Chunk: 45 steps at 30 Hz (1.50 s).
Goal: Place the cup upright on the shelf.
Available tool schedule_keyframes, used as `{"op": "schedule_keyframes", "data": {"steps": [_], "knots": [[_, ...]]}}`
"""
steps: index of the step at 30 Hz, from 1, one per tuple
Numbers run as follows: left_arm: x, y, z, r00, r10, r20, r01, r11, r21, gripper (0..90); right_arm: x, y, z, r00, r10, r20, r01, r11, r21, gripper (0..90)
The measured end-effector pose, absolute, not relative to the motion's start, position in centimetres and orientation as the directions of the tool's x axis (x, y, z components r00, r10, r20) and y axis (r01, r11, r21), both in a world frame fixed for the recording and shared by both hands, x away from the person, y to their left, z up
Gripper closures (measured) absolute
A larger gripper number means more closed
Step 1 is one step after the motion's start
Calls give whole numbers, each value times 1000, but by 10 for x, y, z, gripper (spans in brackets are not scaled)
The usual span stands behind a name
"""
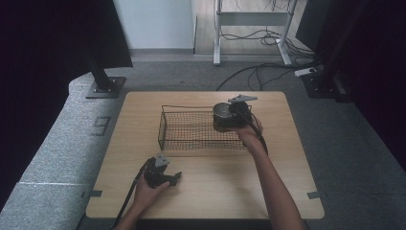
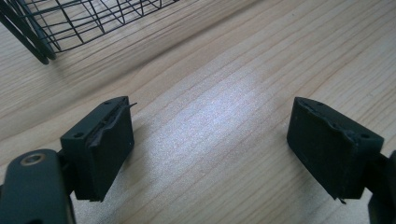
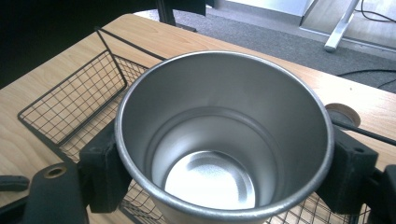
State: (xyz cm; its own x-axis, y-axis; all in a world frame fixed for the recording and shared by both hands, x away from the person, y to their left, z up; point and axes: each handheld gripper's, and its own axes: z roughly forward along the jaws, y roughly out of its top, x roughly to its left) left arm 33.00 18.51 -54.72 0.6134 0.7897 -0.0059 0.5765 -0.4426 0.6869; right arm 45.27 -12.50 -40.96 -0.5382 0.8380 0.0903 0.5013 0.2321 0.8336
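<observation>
Over the right end of the wire basket (image 1: 201, 128), the right gripper (image 1: 229, 116) clamps a steel cup (image 3: 224, 140) (upright, empty) — apparently ready for lowering in — while the left gripper (image 2: 210, 149) idles unclenched near the table's (image 1: 287, 191) front edge.

A wire basket (image 1: 191, 128) sits on the middle of the bench (image 1: 215, 191). At its right end, the right gripper (image 1: 229, 117) holds a cup (image 1: 221, 115) upright above the basket, one jaw on each side. The left gripper (image 1: 165, 177) rests on the bench before the basket, near the front left, well apart from it.
</observation>
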Motion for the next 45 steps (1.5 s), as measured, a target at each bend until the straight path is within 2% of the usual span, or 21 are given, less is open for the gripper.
{"op": "schedule_keyframes", "data": {"steps": [45], "knots": [[330, 185, -547, 616, 788, -8, 576, -444, 686, 147, 481, -112, -466, -474, 876, 88, 598, 247, 762, 183]]}}
